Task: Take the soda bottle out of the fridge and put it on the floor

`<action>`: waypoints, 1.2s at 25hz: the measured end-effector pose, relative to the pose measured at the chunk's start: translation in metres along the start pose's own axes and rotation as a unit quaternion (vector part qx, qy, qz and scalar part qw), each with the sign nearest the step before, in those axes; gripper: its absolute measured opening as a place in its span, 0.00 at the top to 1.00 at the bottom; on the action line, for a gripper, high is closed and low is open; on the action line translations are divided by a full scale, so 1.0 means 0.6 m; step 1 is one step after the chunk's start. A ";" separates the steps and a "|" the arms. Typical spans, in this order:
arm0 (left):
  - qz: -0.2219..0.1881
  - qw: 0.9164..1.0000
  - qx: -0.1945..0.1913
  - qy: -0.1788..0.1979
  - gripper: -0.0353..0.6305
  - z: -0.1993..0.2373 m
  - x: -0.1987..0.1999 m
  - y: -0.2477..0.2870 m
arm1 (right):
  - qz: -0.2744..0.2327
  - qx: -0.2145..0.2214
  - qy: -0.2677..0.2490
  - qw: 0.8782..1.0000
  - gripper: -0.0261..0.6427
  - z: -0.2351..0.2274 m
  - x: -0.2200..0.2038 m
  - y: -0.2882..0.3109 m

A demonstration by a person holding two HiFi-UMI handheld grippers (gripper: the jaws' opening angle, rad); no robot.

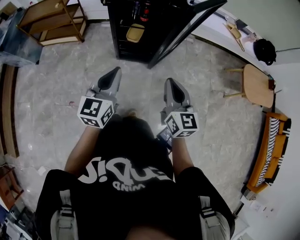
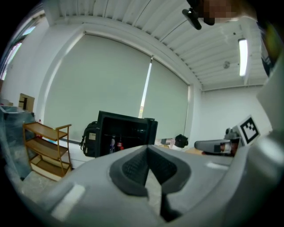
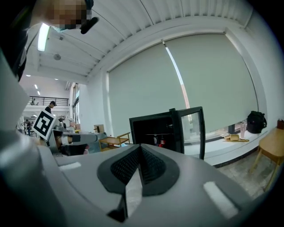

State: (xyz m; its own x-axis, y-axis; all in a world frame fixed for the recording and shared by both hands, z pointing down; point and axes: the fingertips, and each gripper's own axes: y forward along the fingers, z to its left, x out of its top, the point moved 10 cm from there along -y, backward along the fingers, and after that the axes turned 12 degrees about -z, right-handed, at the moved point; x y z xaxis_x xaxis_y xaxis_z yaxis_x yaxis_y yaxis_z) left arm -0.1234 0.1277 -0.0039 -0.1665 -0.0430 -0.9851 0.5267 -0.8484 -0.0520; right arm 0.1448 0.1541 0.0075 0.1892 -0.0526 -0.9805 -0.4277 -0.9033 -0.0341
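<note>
Your left gripper (image 1: 114,74) and right gripper (image 1: 170,85): fingers pressed together, nothing between them. Both point at open fridge (image 1: 123,40), top centre.

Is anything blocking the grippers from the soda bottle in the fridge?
Nothing visible does. The fridge door stands open, and only floor lies between the left gripper, the right gripper and the soda bottle.
</note>
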 end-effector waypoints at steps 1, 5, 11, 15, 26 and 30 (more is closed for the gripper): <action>0.000 1.000 0.002 0.000 0.94 0.008 0.000 0.009 | 0.001 0.003 0.000 1.000 0.96 -0.004 -0.002 0.013; -0.001 1.000 0.006 0.003 0.94 0.044 -0.003 0.044 | -0.002 0.004 -0.001 1.000 0.96 -0.014 -0.008 0.064; 0.000 1.000 -0.003 0.002 0.94 0.104 -0.010 0.112 | -0.013 0.006 0.011 1.000 0.96 -0.026 -0.023 0.138; 0.000 1.000 -0.016 -0.001 0.94 0.143 -0.020 0.158 | -0.016 0.001 0.018 1.000 0.96 -0.041 -0.038 0.186; 0.001 1.000 -0.025 -0.004 0.94 0.203 -0.078 0.238 | -0.012 -0.013 0.027 0.999 0.96 -0.088 -0.104 0.270; -0.005 1.000 -0.022 -0.005 0.94 0.219 -0.115 0.253 | -0.007 -0.008 0.024 1.000 0.96 -0.102 -0.144 0.290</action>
State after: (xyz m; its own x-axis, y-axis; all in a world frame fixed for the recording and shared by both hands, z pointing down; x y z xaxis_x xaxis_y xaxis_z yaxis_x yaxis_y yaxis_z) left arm -0.1415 -0.0674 0.0775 -0.1799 -0.0409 -0.9828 0.5617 -0.8245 -0.0685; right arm 0.1081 -0.0247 0.0979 0.2375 -0.0603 -0.9695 -0.4104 -0.9109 -0.0439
